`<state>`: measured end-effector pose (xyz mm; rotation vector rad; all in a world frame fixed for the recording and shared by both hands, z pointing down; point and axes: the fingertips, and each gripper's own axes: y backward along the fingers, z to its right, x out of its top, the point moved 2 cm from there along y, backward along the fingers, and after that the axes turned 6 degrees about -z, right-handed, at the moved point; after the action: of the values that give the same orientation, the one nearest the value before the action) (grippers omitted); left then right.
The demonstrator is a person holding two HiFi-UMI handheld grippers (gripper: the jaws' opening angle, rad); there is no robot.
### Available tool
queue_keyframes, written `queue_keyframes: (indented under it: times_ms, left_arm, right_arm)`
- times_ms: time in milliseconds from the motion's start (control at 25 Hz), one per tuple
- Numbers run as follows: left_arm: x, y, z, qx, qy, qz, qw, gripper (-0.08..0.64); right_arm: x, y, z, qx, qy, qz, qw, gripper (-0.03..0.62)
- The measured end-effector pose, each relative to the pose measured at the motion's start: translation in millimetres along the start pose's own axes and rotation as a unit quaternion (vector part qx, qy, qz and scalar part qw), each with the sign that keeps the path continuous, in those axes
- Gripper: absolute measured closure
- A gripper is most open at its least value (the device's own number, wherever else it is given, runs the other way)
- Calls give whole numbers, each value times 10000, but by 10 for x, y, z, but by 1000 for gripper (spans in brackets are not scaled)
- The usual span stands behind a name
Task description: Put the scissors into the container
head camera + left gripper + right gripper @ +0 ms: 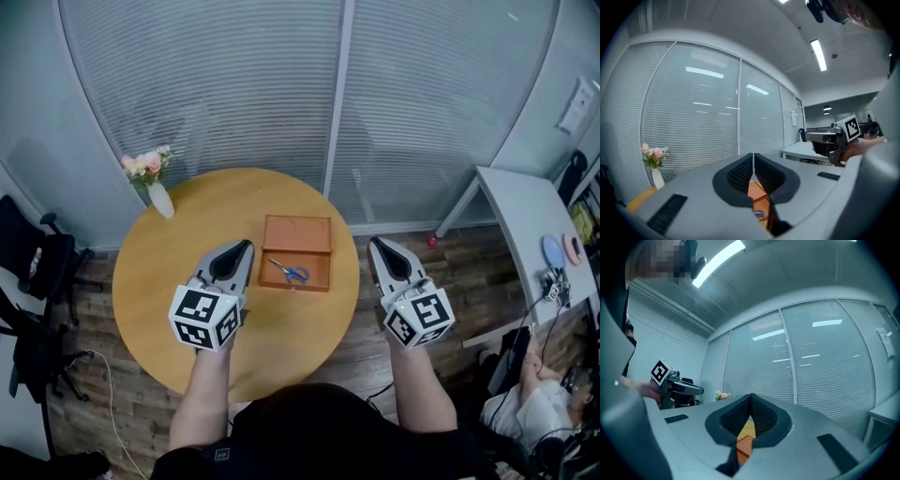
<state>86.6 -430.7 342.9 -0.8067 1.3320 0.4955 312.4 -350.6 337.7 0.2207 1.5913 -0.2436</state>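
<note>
Scissors [292,272] lie inside the container [297,232], in its 6 o'clock half, mid-table [178,272]. Judged done; nothing left but withdrawal. Left gripper [244,248] at the container's 9 o'clock, right gripper [379,248] at 3 o'clock. Both have jaws pressed together, empty.

Left tongs [246,246] and right tongs [375,244] both closed and empty, side by side on outstretched forearms.

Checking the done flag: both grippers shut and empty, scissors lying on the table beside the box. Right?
No: the head view shows the scissors inside the box, not beside it. Left gripper and right gripper are shut and empty.
</note>
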Motion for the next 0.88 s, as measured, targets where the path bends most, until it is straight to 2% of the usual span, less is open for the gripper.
queue_keyframes:
  times_ms: [240, 880]
  left_arm:
    - [-74, 26, -30, -6, 57, -38, 10000, 538]
    - [-174, 137, -156, -83, 103, -42, 9999, 538]
  right_arm:
    - [-16, -63, -127, 152, 2, -86, 9998, 557]
    - [-88, -164, -335, 185, -49, -255, 9995, 557]
